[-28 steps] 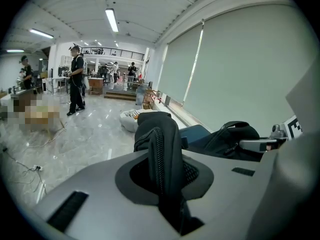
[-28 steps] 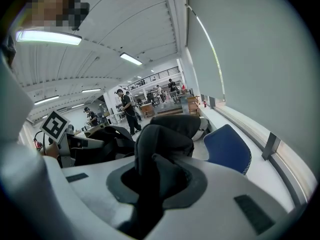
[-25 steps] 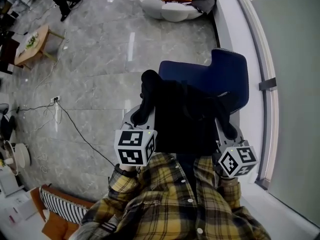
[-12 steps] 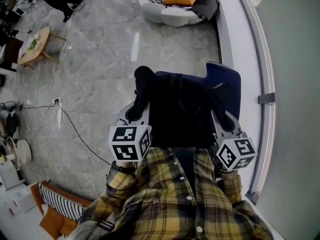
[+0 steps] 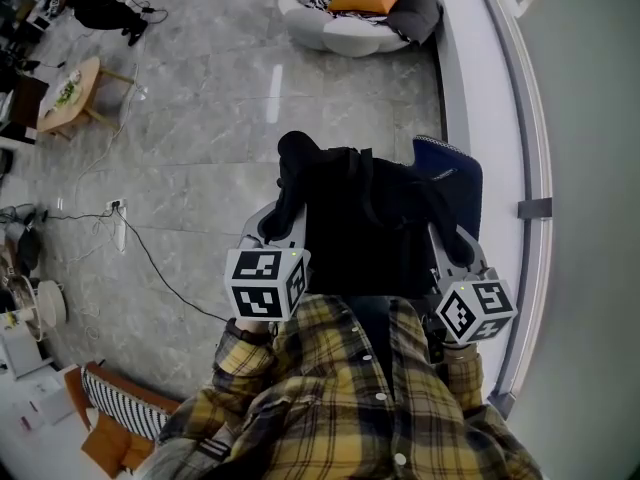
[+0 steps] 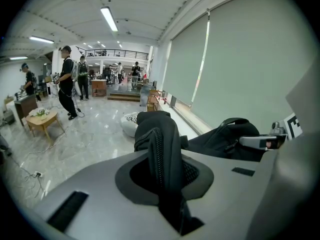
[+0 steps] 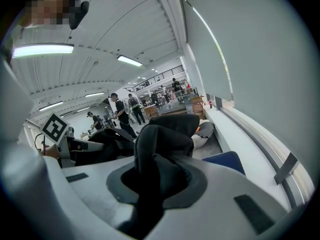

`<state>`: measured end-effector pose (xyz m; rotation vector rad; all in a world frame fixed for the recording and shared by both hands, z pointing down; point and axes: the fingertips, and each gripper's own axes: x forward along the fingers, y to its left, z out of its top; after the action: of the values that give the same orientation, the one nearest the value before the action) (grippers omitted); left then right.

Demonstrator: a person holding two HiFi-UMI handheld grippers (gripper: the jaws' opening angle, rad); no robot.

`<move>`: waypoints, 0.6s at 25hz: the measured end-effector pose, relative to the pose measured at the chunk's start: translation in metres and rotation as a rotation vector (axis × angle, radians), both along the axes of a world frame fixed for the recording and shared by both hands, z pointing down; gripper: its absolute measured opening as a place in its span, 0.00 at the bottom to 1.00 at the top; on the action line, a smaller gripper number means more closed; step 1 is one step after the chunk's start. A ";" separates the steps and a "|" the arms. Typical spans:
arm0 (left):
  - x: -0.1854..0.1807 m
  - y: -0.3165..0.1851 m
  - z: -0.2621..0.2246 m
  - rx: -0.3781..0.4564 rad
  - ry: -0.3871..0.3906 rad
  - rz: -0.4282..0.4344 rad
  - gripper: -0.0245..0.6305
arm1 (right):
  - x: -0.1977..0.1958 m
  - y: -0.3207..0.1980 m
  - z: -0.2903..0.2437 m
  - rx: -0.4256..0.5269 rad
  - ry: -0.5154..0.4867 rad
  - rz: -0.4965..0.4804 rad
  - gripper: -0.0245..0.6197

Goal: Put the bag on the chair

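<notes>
Two folds of the black bag [image 5: 365, 233] are pinched, one by the left gripper [image 5: 278, 223], one by the right gripper [image 5: 452, 246]. It hangs between them over the blue chair [image 5: 455, 168]. Square black-and-white markers cover the left cube [image 5: 268, 286] and right cube [image 5: 477, 313].

One bag [image 5: 365, 238], one chair [image 5: 466, 174]

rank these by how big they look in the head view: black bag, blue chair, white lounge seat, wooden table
1. Black fabric bag, nearest the camera.
2. White rounded lounge seat, though far off.
3. Blue upholstered chair and small wooden table: too alike to rank, as the bag hides most of the chair.
</notes>
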<state>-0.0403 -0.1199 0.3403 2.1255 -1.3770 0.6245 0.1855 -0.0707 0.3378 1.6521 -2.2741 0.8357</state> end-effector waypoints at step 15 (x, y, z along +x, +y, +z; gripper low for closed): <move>-0.005 -0.021 0.018 -0.024 -0.012 0.032 0.13 | -0.004 -0.019 0.016 -0.030 0.017 0.019 0.15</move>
<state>-0.0449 -0.1408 0.3587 2.1326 -1.3376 0.6642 0.1811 -0.0898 0.3543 1.6638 -2.2267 0.8521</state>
